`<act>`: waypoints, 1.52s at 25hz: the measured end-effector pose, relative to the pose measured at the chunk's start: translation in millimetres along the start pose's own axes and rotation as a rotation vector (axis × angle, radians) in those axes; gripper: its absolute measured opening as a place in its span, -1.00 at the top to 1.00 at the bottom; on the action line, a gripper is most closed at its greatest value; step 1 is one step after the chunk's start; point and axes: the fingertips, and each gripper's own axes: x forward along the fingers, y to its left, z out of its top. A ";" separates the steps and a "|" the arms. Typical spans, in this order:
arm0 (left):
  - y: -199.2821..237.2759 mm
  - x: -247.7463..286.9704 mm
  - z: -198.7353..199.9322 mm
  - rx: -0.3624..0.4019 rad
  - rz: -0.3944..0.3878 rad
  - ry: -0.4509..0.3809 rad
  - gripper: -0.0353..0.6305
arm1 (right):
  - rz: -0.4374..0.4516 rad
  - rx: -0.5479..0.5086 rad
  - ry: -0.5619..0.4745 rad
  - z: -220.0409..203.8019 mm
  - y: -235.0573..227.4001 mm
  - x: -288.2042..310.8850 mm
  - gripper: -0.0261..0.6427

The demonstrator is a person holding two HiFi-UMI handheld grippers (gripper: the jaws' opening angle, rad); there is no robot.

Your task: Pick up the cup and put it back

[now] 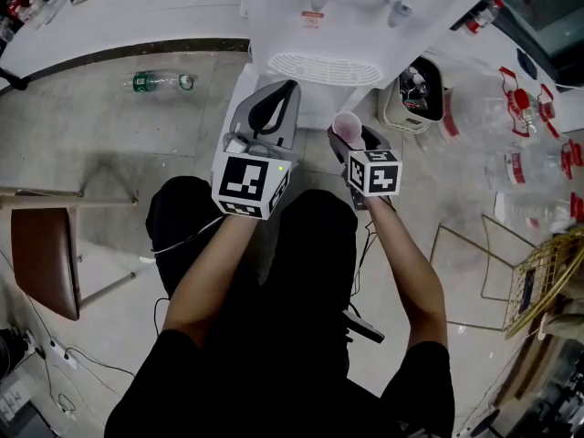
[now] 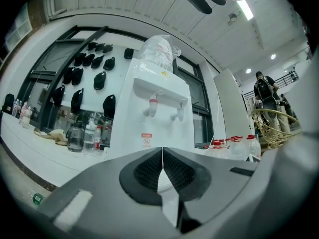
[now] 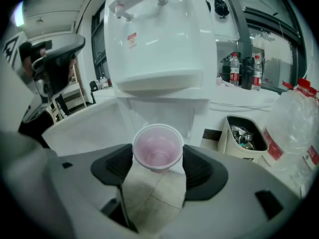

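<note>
One cup (image 3: 158,151) in right gripper (image 3: 158,159) | rim clear of dispenser (image 3: 159,44)

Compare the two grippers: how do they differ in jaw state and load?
The left gripper has its jaws pressed together; the right gripper has them apart, clamping a pink cup. The left gripper holds nothing; the right gripper carries the cup upright. Both face the water dispenser.
</note>
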 end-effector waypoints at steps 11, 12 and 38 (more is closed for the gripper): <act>0.6 -1.1 1.2 -0.002 0.014 -0.009 0.87 | 0.092 -0.084 -0.005 48.4 19.2 -61.4 0.02; -0.1 -0.6 2.3 0.000 0.013 -0.012 0.87 | 0.098 -0.092 -0.004 52.3 20.5 -66.0 0.02; 6.0 1.6 0.6 -0.024 0.001 -0.014 0.87 | 0.059 -0.113 -0.077 167.8 -11.0 -74.0 0.02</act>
